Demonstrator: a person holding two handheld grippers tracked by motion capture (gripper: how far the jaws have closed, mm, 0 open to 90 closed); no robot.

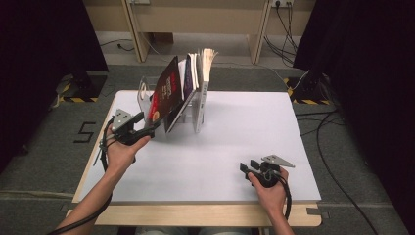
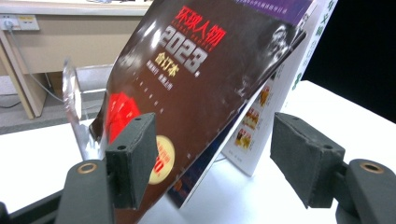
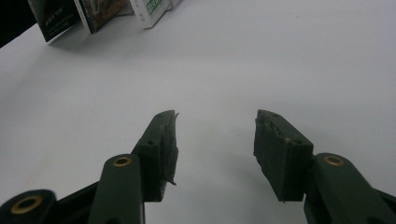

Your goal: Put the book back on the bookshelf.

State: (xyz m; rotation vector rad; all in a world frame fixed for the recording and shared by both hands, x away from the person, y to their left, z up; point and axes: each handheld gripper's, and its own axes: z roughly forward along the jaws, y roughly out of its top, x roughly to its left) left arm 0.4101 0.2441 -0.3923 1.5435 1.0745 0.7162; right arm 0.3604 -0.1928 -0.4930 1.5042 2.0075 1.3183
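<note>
The left gripper point(image 2: 212, 158) stands wide open, its two black foam-padded jaws set either side of the lower edge of a glossy dark-brown magazine with red lettering point(image 2: 201, 88), not yet clamped on it; whether a pad touches the cover I cannot tell. The magazine leans steeply leftward, long axis rising up and away from the gripper, resting against other upright books point(image 1: 198, 73) in a clear acrylic rack point(image 1: 143, 90) at the far left of the white table point(image 1: 244, 142). The right gripper point(image 1: 247, 167), jaws apart and empty, rests well apart at the near right, so the left hand point(image 1: 120, 154) is far nearer.
</note>
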